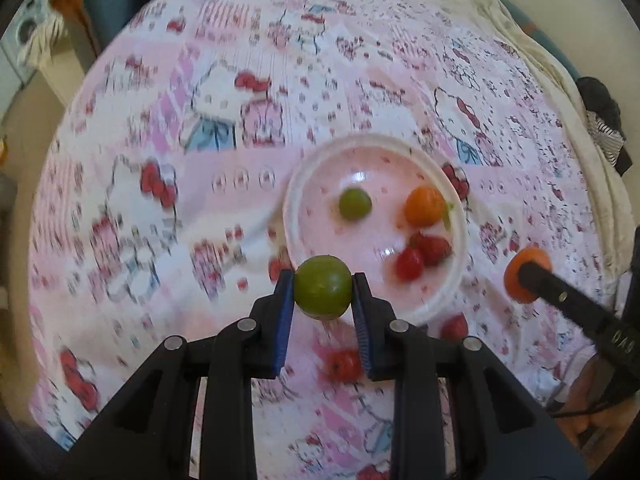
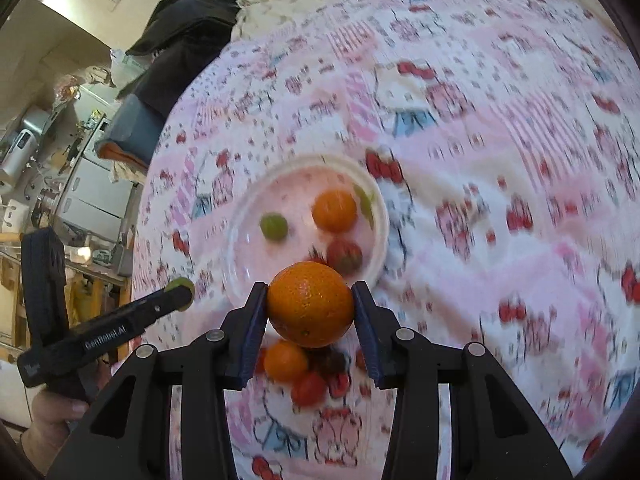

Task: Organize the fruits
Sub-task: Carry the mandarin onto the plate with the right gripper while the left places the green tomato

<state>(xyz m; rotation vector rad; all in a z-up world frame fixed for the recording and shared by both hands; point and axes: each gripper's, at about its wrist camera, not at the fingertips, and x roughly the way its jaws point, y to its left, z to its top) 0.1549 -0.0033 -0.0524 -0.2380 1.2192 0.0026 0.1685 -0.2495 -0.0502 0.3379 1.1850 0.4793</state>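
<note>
Left wrist view: my left gripper is clamped on a round green fruit, its two blue pads pressing on either side. I hold it above a bed covered by a pink and white cartoon-cat sheet. Just beyond the fruit sits a white bowl, and the fruit overlaps its near rim in this view. Inside the bowl lie a smaller green fruit, an orange and two red fruits that look like strawberries, though blur makes that uncertain. Two more red fruits lie on the sheet close under my fingers. At the right, my right gripper shows side-on, with an orange round shape at its tip.

Right wrist view: my right gripper is closed around a large orange, gripped between its blue pads. The same white bowl sits just past it, holding the orange, the small green fruit and a red fruit. Below the held orange, loose on the sheet, are a smaller orange and a red fruit next to it. At the left, my left gripper reaches in with the green fruit at its tip, and my hand grips its handle. Behind it stand shelves and clutter, and dark clothing lies at the head of the bed.
</note>
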